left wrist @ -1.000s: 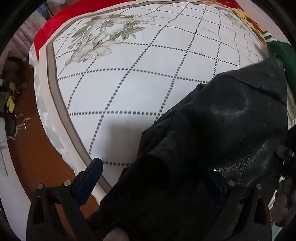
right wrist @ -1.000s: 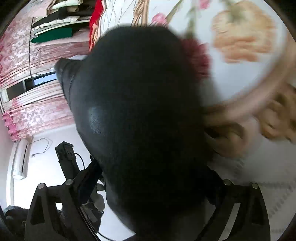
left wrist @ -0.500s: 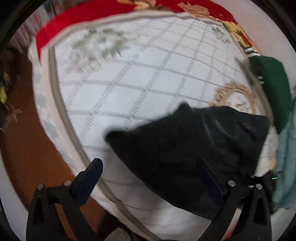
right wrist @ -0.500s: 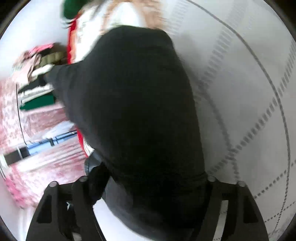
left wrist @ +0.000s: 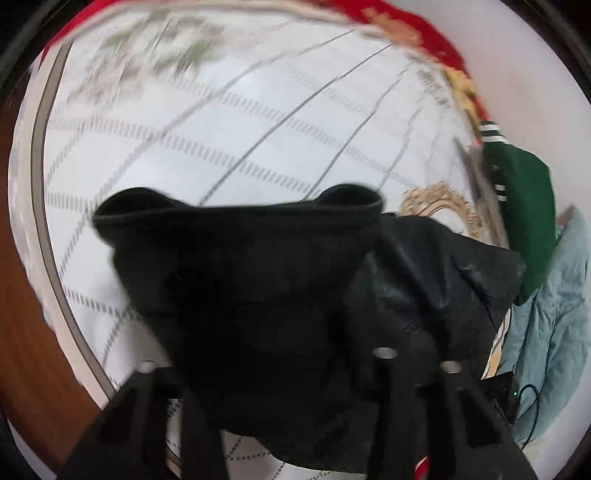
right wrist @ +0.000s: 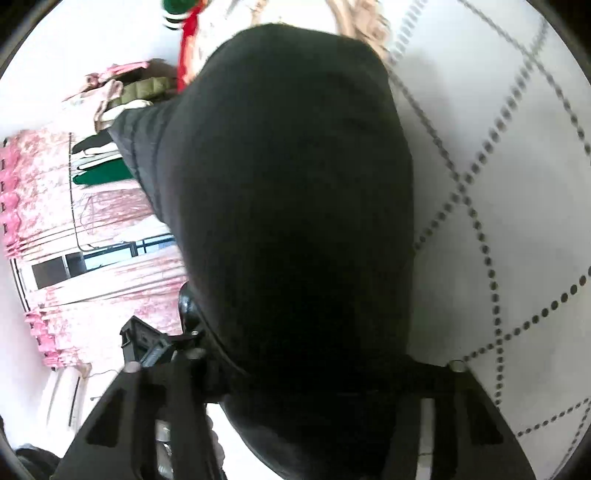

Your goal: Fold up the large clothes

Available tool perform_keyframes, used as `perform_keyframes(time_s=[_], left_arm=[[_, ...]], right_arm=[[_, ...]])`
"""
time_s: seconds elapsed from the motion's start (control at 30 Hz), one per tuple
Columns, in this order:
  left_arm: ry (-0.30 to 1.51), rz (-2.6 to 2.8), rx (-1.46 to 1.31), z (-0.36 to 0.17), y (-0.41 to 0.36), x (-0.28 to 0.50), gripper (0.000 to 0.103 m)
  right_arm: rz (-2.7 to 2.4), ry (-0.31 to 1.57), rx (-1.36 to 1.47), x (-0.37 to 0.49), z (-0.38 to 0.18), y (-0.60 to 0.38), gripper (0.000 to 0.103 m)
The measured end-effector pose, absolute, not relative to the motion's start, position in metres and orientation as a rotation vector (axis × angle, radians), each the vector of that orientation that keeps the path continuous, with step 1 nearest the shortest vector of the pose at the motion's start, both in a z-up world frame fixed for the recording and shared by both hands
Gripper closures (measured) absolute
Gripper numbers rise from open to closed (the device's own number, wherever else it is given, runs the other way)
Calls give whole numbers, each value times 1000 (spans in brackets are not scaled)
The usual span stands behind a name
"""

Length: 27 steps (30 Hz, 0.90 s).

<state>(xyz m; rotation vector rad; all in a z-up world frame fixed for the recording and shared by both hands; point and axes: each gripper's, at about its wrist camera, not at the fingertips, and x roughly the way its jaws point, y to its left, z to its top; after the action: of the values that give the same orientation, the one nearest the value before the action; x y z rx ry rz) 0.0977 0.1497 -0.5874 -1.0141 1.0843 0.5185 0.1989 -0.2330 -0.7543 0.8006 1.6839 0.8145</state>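
A large black garment [left wrist: 258,288] hangs between both grippers above the white quilted bed cover [left wrist: 258,122]. In the left wrist view its ribbed hem stretches across the middle and a shiny leather-like part [left wrist: 436,280] trails to the right. My left gripper [left wrist: 291,373] is shut on the black garment; its fingers are hidden by the cloth. In the right wrist view the garment [right wrist: 288,221] fills the centre and drapes over my right gripper [right wrist: 295,380], which is shut on it, above the bed cover [right wrist: 517,221].
A green garment with white stripes [left wrist: 524,206] and a light blue garment [left wrist: 554,314] lie at the bed's right edge. A red blanket edge [left wrist: 413,33] lies at the far side. Brown floor [left wrist: 22,332] lies left. Pink curtains [right wrist: 74,277] and a clothes rack [right wrist: 103,162] stand beyond.
Both grippers have closed on the black garment and lifted it off the bed. The cloth now hangs spread between them, and the views have swung across the bed.
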Motion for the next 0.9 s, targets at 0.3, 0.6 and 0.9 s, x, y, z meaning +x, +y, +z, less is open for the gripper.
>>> perform_keyframes(time_s=[0.3, 0.6, 0.9], left_arm=[[1021, 460, -891, -510, 156, 116, 84], [936, 378, -804, -405, 156, 208, 84], [838, 291, -756, -347, 124, 393, 84]], right_arm=[[828, 1639, 864, 214, -682, -245, 66], [857, 1516, 897, 302, -552, -262, 66], [850, 1343, 911, 491, -460, -302, 66]])
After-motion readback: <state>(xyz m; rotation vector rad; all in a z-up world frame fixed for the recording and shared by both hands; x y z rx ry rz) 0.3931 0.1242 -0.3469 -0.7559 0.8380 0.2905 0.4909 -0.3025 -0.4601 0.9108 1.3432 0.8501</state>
